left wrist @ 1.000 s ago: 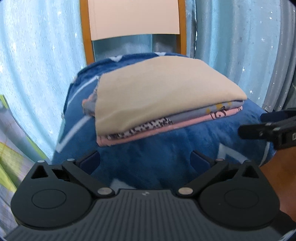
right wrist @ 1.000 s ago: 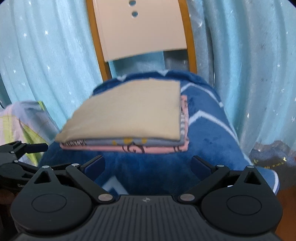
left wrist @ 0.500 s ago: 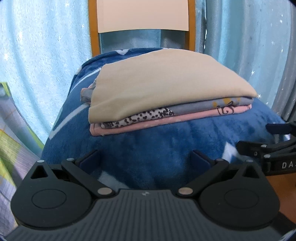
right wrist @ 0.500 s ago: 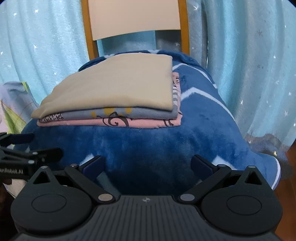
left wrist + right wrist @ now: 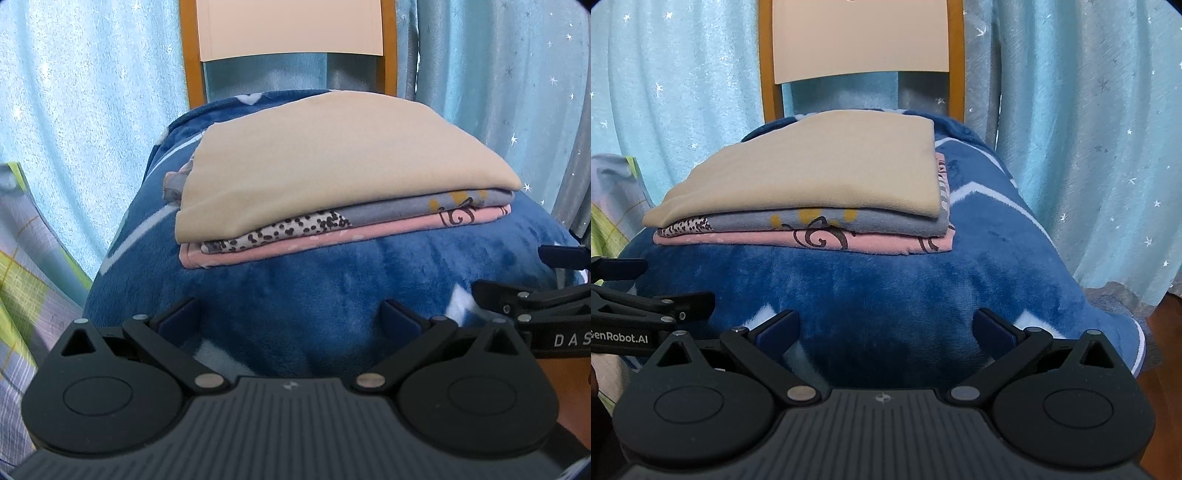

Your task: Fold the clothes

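Observation:
A neat stack of folded clothes sits on a chair seat draped in a blue blanket (image 5: pixel 314 288). On top lies a beige garment (image 5: pixel 332 162) (image 5: pixel 827 170), under it a grey one with yellow print (image 5: pixel 886 221), a spotted one (image 5: pixel 288 229), and a pink one (image 5: pixel 879 242) at the bottom. My left gripper (image 5: pixel 291 317) is open and empty, low in front of the stack. Also open and empty, my right gripper (image 5: pixel 886 326) hangs level with the seat's front. Each gripper shows at the edge of the other's view.
The wooden chair back (image 5: pixel 860 40) rises behind the stack. Light blue curtains with stars (image 5: pixel 1089 147) hang all around. A checked cloth (image 5: pixel 22 277) lies at the far left. Brown floor (image 5: pixel 1167 332) shows at the lower right.
Both grippers have drawn back and lowered away from the stack, so it now sits higher in view. The stack has not moved, and both grippers stay open.

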`<state>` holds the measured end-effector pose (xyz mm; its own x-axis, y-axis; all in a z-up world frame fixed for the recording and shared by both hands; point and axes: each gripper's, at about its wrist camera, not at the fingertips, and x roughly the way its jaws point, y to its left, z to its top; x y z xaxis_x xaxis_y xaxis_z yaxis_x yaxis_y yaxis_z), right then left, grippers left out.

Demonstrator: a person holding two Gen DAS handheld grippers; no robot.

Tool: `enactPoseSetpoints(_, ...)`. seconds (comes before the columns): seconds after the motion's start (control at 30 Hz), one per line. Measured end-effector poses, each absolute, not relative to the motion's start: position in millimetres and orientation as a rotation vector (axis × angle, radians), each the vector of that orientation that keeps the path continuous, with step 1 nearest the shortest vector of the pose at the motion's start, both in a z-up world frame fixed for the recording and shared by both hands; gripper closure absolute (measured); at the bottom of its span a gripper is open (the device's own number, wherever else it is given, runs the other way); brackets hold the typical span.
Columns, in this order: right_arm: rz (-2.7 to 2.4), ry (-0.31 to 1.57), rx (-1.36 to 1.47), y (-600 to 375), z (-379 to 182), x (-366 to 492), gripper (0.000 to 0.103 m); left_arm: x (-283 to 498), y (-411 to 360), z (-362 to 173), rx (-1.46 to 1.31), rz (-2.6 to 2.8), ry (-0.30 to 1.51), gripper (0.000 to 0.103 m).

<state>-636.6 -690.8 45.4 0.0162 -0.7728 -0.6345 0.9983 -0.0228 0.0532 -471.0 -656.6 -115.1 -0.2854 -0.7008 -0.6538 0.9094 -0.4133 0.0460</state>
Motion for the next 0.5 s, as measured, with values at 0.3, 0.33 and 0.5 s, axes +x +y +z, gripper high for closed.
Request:
enactPoseSetpoints(0.3, -1.506, 0.494, 0.579, -690.4, 45.3, -636.9, 0.000, -472.0, -657.0, -117.0, 0.730, -1.879, 0.401, 0.000)
enactPoseSetpoints(0.33, -1.506, 0.493, 0.579, -690.2, 45.3, -637.0, 0.000, -471.9, -657.3, -117.1, 0.730, -1.878, 0.401, 0.000)
enactPoseSetpoints(0.5, -1.509, 0.492, 0.583, -691.5, 45.2, -636.7, 0.000, -471.8, -657.7, -117.2, 0.732, -1.880, 0.401, 0.000)
